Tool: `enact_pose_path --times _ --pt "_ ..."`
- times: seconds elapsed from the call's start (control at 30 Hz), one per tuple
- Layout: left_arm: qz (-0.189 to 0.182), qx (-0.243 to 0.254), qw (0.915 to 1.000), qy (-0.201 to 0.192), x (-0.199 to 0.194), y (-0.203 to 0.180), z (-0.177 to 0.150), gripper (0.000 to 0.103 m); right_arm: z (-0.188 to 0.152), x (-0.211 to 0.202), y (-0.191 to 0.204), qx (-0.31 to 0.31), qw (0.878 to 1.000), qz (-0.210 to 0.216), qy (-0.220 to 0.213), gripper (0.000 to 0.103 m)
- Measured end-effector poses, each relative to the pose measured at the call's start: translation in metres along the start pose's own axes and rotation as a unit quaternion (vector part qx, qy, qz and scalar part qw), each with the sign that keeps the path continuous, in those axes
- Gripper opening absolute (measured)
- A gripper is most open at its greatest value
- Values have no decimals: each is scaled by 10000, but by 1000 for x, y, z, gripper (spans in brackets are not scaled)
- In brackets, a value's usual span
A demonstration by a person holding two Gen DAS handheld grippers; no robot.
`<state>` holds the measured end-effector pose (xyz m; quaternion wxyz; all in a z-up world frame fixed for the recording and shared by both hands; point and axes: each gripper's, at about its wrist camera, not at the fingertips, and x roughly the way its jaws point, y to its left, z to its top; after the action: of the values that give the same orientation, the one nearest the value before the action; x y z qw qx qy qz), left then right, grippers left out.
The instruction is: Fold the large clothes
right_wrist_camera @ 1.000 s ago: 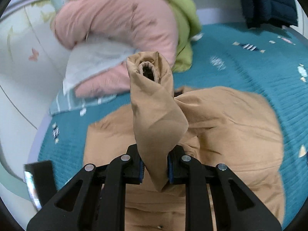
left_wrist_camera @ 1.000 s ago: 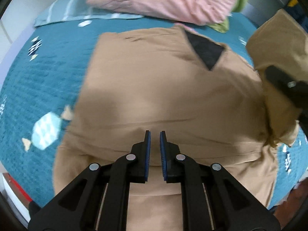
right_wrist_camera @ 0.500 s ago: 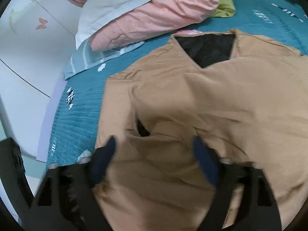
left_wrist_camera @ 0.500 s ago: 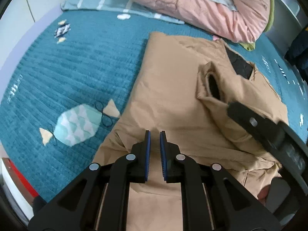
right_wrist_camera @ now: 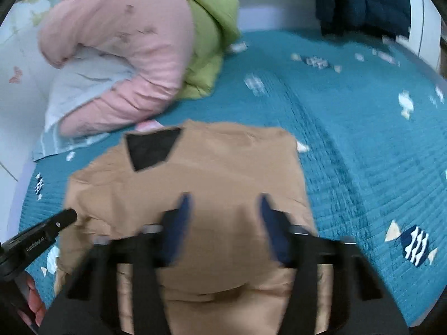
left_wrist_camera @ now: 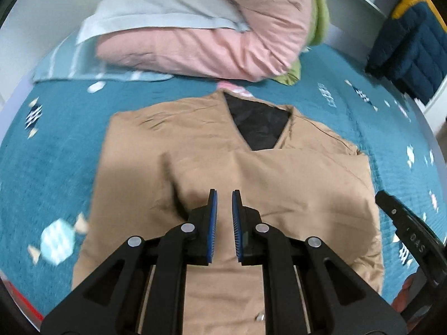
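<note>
A tan jacket [left_wrist_camera: 251, 173] with a black lining at its V-neck lies flat on the teal bedspread [left_wrist_camera: 50, 153], both sleeves folded in over its front. My left gripper [left_wrist_camera: 222, 195] hovers above the jacket's middle, shut, with a narrow gap and nothing between its blue pads. In the right wrist view the jacket [right_wrist_camera: 209, 167] lies below my right gripper [right_wrist_camera: 223, 203], which is blurred. Its jaws stand apart and are closing, with nothing between them. Each gripper shows at the edge of the other's view: the right gripper [left_wrist_camera: 405, 231] and the left gripper [right_wrist_camera: 42, 237].
A pink quilt [left_wrist_camera: 209, 36] with a green lining and a pale pillow [left_wrist_camera: 156, 14] are piled at the head of the bed, just beyond the collar. A dark blue padded garment [left_wrist_camera: 413, 50] hangs at the far right. A person's hand [right_wrist_camera: 30, 298] holds the left gripper.
My right gripper has let go of the tan sleeve, which now lies folded across the jacket's front. Its jaws sprang wide and have since narrowed. Both grippers have shifted over the jacket.
</note>
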<state>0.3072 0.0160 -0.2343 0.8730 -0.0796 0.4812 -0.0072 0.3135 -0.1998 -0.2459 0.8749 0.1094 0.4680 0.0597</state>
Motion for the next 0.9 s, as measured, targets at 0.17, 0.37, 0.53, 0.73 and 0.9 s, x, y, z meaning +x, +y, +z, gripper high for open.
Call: enact_pose_path --times 0.17,0.37,0.53,0.73,0.9 --pt "-20 -469 9947 910 69 18 -18 9 -28 64 -29 121 9964 -332 766 19" --pt "-505 -876 9913 848 68 47 -21 6 -30 57 -33 220 9965 -252 760 19" --pt "-579 -689 9935 701 45 43 -14 11 -26 40 -29 405 9968 -211 649 20" --pt "-578 -698 9948 465 43 43 9 11 5 30 -26 213 9992 -202 266 21" --pt "-562 -883 9926 613 67 53 23 4 27 83 -20 -103 9970 -410 648 21"
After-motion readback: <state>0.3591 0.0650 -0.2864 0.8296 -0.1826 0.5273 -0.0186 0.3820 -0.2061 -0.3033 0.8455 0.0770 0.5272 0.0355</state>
